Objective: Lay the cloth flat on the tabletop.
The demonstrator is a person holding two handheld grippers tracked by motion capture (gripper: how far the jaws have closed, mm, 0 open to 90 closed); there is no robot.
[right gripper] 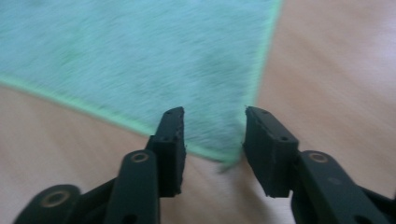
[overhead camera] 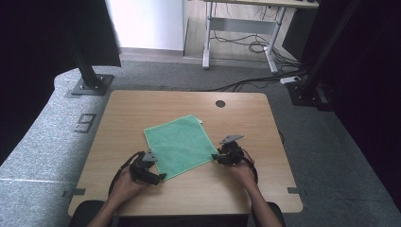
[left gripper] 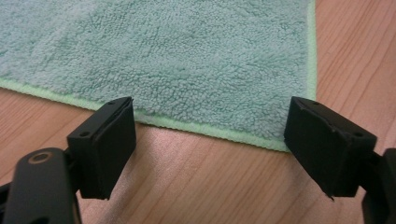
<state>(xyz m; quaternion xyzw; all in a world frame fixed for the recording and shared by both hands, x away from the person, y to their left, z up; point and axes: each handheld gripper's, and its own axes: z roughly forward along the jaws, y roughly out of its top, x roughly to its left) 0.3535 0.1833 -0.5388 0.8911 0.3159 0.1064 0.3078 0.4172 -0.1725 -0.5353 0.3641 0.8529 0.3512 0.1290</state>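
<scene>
Lying flat on the wooden surface (overhead camera: 265, 189), the green microfibre cloth (overhead camera: 179, 144) looks soft and limp; both tools, left (overhead camera: 158, 178) and right (overhead camera: 215, 156), stand apart at its near corners, the best grips.

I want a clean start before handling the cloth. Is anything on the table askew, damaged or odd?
Only the green cloth is a little off: it lies flat but turned at an angle to the table edges. No spill or damage shows. The left gripper and right gripper sit open at its two near corners.
</scene>
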